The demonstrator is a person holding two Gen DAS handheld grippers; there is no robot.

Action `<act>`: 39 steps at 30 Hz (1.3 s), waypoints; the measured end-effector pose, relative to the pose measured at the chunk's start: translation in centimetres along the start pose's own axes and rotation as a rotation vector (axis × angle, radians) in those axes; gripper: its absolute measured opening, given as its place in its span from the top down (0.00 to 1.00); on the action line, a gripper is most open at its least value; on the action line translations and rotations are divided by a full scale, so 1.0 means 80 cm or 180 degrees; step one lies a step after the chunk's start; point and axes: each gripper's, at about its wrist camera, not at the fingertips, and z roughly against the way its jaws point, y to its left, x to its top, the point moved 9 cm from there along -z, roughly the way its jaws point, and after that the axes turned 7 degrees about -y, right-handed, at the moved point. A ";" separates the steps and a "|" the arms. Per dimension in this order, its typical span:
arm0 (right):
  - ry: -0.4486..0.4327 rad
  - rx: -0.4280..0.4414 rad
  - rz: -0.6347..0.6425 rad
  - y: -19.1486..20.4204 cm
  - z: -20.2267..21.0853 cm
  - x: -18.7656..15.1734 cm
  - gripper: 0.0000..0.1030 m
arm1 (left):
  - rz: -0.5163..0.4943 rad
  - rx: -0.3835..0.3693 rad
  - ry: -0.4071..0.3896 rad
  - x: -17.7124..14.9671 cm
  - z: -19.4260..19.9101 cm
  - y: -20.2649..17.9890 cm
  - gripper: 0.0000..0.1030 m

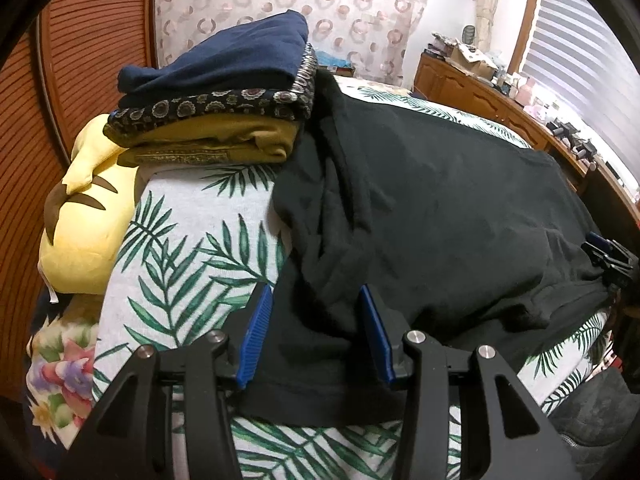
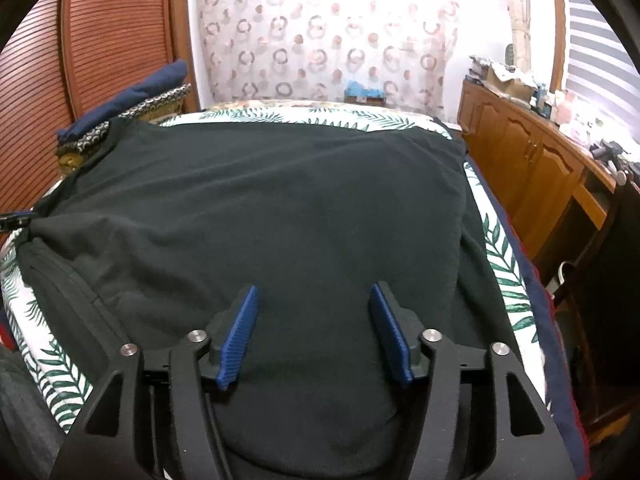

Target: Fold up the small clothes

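Black garment (image 2: 280, 208) lies spread flat on the leaf-print bedcover (image 1: 180, 248), long axis running away toward the curtain. No legible labels. Left gripper (image 1: 314, 336) and right gripper (image 2: 314, 332) both stand parted above the cloth, pinching nothing

Black tool (image 2: 312, 332), ribbed blue pads (image 2: 240, 340), silver screws
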 end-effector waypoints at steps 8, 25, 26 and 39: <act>0.0019 0.0014 0.0022 0.004 -0.001 0.001 0.34 | 0.0211 -0.0282 -0.0027 0.005 -0.001 -0.009 0.57; 0.0115 0.0095 0.0072 0.006 -0.004 0.000 0.20 | 0.0189 -0.0506 -0.0539 0.045 0.037 -0.033 0.96; 0.0129 0.0107 0.0066 0.007 -0.004 0.000 0.17 | 0.0168 -0.0517 -0.0562 0.048 0.040 -0.036 0.96; 0.0012 0.0064 -0.0026 0.010 0.013 0.018 0.14 | -0.0165 -0.0868 -0.0678 0.094 0.036 -0.118 0.96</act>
